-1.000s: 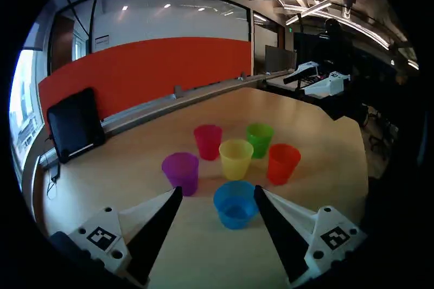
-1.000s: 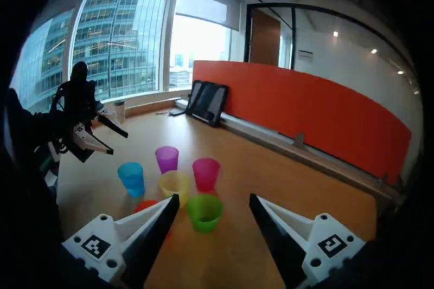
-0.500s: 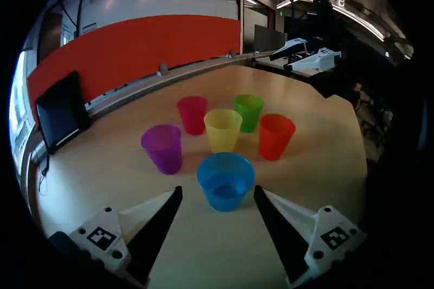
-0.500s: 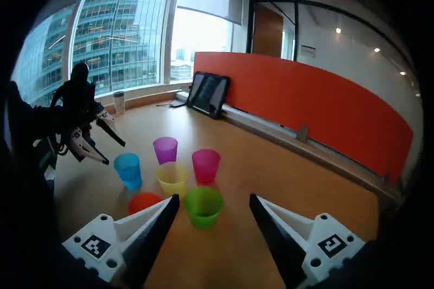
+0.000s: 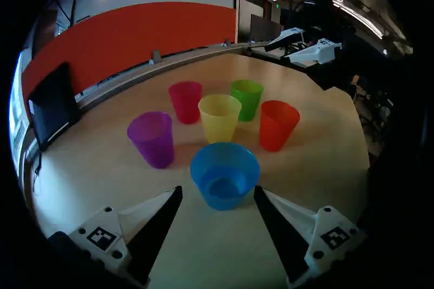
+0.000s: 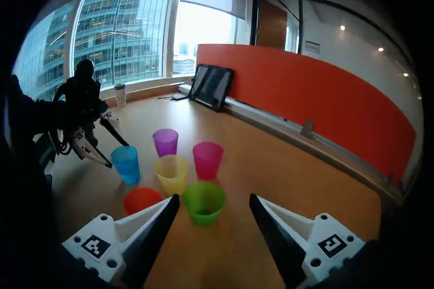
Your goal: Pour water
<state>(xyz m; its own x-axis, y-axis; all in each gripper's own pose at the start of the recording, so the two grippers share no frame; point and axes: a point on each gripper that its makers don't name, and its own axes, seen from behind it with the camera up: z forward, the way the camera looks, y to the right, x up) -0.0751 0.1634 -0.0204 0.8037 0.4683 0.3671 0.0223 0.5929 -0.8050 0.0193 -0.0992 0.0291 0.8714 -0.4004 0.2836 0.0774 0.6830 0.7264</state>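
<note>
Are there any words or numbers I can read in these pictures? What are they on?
No word or number can be read here.
The white sign above the orange panel: too small to read.
The square markers on the left gripper and the right gripper: black-and-white patterns, not letters.
The blue cup and the other cups: no print seen.

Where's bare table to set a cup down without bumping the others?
Bare wood lies between the purple cup and the leaning black panel, and between the orange cup and the table edge. Crowded: those two, the pink cup, green cup and blue cup ring the yellow cup closely.
</note>
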